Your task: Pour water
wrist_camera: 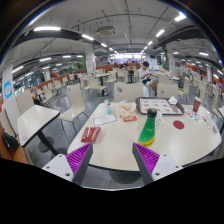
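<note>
gripper (113, 160) waits over the near edge of the table (120, 150), fingers spread and holding nothing.

the two pads point forward with a wide gap, i think to keep a free path to the bottle (149, 128). this green bottle stands just ahead of the right finger, long axis almost upright, top leaning a little away. beyond it are a red lid (179, 125), a tray (160, 105), then chairs (74, 103).

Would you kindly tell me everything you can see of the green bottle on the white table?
The green bottle looks like translucent plastic, tall and slim, wider at the base. It stands on the round white table, leaning slightly in this view, just beyond the open gripper, nearer its right finger. Neither finger touches it. Its cap and contents cannot be made out.
</note>
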{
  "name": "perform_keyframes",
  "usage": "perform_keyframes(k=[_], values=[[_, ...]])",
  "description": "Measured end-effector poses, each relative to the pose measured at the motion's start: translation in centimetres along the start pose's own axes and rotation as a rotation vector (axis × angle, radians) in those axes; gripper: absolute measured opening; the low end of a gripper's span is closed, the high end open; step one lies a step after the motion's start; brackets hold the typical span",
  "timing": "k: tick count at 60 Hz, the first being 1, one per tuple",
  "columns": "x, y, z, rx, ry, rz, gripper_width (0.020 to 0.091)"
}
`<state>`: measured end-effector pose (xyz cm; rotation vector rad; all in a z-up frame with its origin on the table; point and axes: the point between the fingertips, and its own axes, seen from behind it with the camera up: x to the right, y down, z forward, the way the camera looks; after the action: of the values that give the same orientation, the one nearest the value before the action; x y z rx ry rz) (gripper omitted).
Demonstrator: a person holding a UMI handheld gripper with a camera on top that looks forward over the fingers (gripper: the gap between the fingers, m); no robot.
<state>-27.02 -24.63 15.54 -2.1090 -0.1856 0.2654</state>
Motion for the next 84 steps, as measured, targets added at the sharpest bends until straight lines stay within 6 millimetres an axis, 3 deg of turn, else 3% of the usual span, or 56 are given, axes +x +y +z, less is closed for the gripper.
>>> perform_keyframes(k=[5, 6, 7, 16, 24, 36, 43, 49, 52, 53, 55, 58, 64, 65, 72, 77, 80, 84], values=[[-0.2, 0.0, -0.2, 0.003, -0.004, 0.004, 0.0837], [-1.4, 0.1, -1.2, 0.003, -0.004, 0.002, 0.0838], [-0.3, 0.1, -0.3, 0.003, -0.005, 0.000, 0.0838], [0.3, 0.0, -0.5, 0.024, 0.003, 0.027, 0.0837], [3.7, 0.5, -0.2, 0.075, 0.047, 0.060, 0.0839], [10.0, 2.1, 4.2, 0.105, 0.156, 0.037, 0.0841], [12.1, 1.0, 8.1, 0.151, 0.197, 0.006, 0.0840], [13.1, -1.2, 11.5, 0.228, 0.229, 0.014, 0.0836], [13.3, -1.6, 13.1, 0.243, 0.237, 0.009, 0.0780], [13.2, -1.7, 13.6, 0.247, 0.236, 0.002, 0.0719], [13.8, -1.5, 14.2, 0.251, 0.270, -0.018, 0.0520], [14.3, -2.3, 14.5, 0.295, 0.297, -0.027, 0.0508], [14.6, -2.6, 14.5, 0.316, 0.334, -0.023, 0.0478], [13.6, -1.9, 14.5, 0.317, 0.341, -0.023, 0.0451], [14.4, -2.6, 15.1, 0.249, 0.356, -0.011, 0.0358], [12.4, -2.8, 16.4, 0.186, 0.300, 0.012, 0.0355], [10.5, -4.4, 16.9, 0.186, 0.238, 0.044, 0.0358], [8.5, -8.4, 17.9, 0.209, 0.184, 0.091, 0.0359]])
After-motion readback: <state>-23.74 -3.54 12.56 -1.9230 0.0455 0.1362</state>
